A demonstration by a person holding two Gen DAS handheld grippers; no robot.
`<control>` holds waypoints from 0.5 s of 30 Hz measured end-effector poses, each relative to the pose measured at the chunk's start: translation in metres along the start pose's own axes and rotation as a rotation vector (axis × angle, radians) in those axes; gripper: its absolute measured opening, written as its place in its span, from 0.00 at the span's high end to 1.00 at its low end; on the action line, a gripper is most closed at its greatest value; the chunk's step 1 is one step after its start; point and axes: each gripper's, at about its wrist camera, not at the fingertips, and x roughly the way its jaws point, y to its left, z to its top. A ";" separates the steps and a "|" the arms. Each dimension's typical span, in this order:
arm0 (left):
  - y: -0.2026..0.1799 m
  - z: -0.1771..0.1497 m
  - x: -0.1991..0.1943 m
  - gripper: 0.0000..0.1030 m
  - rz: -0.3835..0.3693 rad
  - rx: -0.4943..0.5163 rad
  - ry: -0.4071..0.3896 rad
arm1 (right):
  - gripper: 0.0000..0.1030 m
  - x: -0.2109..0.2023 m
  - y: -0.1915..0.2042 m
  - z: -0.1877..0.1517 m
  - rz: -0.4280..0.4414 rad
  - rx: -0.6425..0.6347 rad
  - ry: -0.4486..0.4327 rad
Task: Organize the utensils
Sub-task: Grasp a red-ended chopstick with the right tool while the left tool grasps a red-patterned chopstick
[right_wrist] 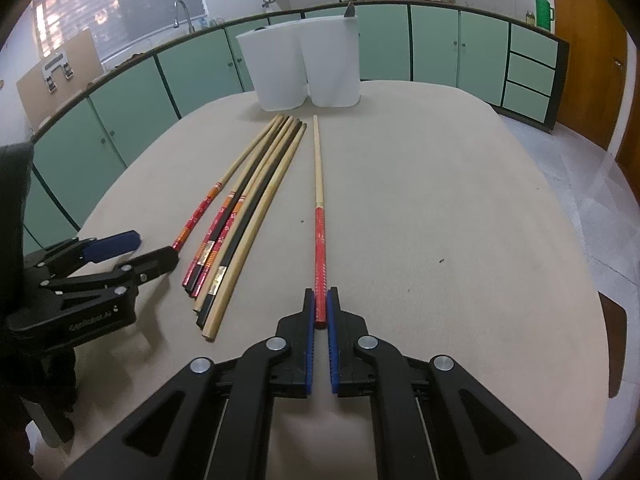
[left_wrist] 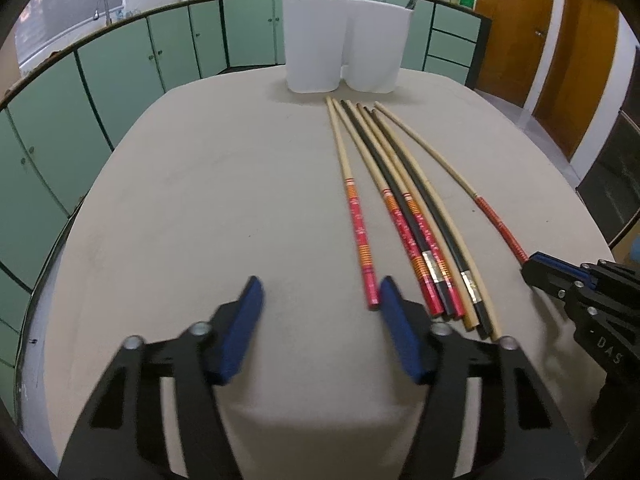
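Matt beige table, glossy red-lacquered wooden chopsticks, smooth white plastic holders.

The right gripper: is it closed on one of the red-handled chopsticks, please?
Yes, the right gripper has both blue pads pressed against the red end of a single chopstick lying apart from the bundle.
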 end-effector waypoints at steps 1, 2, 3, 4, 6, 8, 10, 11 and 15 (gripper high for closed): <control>-0.002 0.000 0.000 0.56 -0.003 0.007 -0.003 | 0.94 0.000 0.000 0.000 0.001 0.000 0.000; -0.004 0.000 -0.001 0.58 -0.004 0.013 -0.005 | 0.94 0.000 0.000 0.000 0.001 0.001 0.000; -0.005 0.000 -0.001 0.64 -0.007 0.017 -0.006 | 0.94 0.000 0.000 0.000 0.001 0.001 0.000; -0.007 0.000 -0.001 0.70 -0.011 0.023 -0.008 | 0.94 0.000 0.000 0.000 0.000 0.000 0.000; -0.011 -0.001 -0.001 0.80 -0.025 0.030 -0.008 | 0.94 0.000 0.001 0.000 -0.006 -0.005 0.000; -0.014 -0.001 -0.001 0.86 -0.034 0.036 -0.008 | 0.94 0.000 0.003 0.000 -0.020 -0.017 0.000; -0.017 -0.002 -0.001 0.92 -0.040 0.042 -0.008 | 0.94 0.000 0.004 0.000 -0.025 -0.021 -0.001; -0.017 -0.002 -0.001 0.93 -0.044 0.041 -0.008 | 0.94 0.000 0.003 -0.001 -0.023 -0.019 -0.001; -0.014 -0.001 -0.002 0.94 -0.054 0.025 -0.007 | 0.94 0.000 0.002 -0.001 -0.014 -0.006 -0.005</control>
